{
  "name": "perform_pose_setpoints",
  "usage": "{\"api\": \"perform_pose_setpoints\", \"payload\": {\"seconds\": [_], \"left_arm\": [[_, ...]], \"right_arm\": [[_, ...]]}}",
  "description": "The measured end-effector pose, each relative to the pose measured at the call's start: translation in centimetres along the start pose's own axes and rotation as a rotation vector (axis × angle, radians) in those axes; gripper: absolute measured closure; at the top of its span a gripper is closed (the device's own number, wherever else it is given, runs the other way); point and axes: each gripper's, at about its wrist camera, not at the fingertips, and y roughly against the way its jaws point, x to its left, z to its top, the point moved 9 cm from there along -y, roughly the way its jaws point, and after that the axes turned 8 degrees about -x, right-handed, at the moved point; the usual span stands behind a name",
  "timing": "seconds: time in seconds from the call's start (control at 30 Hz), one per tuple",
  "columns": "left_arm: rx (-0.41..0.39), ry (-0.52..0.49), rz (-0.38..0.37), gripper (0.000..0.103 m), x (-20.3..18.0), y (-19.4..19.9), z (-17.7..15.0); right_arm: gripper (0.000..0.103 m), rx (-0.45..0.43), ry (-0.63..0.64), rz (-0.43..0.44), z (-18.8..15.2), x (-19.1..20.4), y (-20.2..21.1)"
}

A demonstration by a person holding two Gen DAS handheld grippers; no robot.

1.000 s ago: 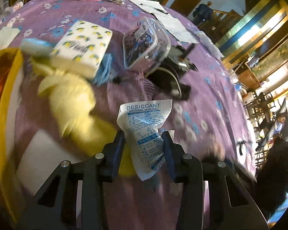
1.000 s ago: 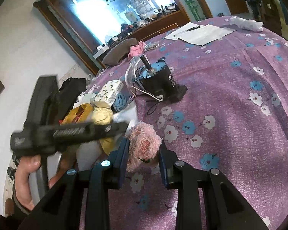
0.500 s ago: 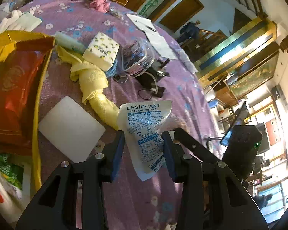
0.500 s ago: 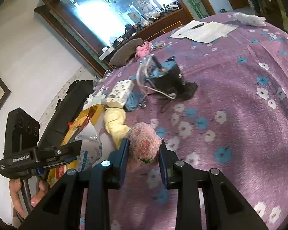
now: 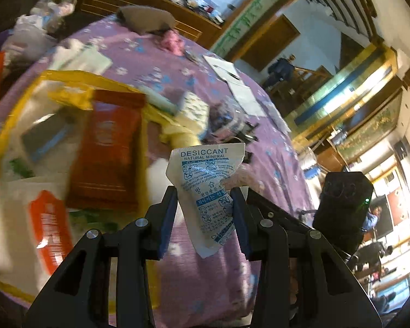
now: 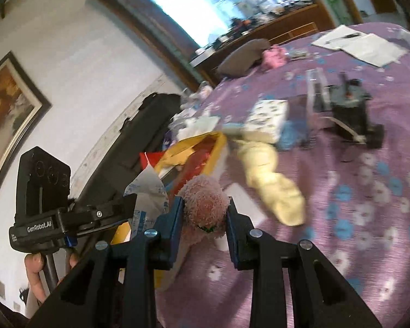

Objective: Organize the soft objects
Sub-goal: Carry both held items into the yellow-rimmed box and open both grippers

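In the left wrist view the left gripper [image 5: 204, 207] is clamped on a white desiccant packet [image 5: 207, 188], which stands up toward twelve o'clock between the pads, above the yellow-rimmed bag [image 5: 27, 93] at nine o'clock. In the right wrist view the right gripper [image 6: 205, 214] pinches a pink fluffy toy [image 6: 206, 205] at its tips, with the yellow cloth [image 6: 273, 180] on the purple flowered tablecloth [image 6: 369, 205] at two o'clock.
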Motion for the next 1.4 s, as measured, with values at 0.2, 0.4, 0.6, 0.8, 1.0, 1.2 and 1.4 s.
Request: {"api": "perform_pose_setpoints", "payload": {"seconds": [0.2, 0.4, 0.6, 0.8, 1.0, 1.2, 1.4], "left_arm": [[-0.027, 0.045, 0.061, 0.064, 4.0, 1.9, 0.3], [-0.071, 0.101, 0.104, 0.064, 7.3, 4.4, 1.0], [-0.107, 0.118, 0.162, 0.064, 9.8, 6.3, 1.7], [-0.085, 0.124, 0.205, 0.064, 11.8, 6.5, 1.0], [-0.063, 0.111, 0.274, 0.064, 13.6, 8.0, -0.7], [-0.009, 0.025, 0.384, 0.064, 15.2, 8.2, -2.5], [0.076, 0.037, 0.375, 0.064, 16.2, 6.0, -4.7]], "right_arm": [[0.075, 0.045, 0.028, 0.04, -0.8, 2.2, -2.5], [0.075, 0.071, 0.024, 0.056, -1.5, 2.6, -3.7], [0.075, 0.095, 0.028, 0.083, -2.2, 3.6, -4.3], [0.075, 0.141, 0.064, 0.106, -3.7, 5.5, -5.8], [0.075, 0.187, 0.105, 0.092, -4.9, 6.4, -7.8], [0.073, 0.193, 0.147, 0.07, -5.0, 6.9, -8.8], [0.072, 0.199, 0.187, 0.023, -5.8, 6.7, -9.4]]}}
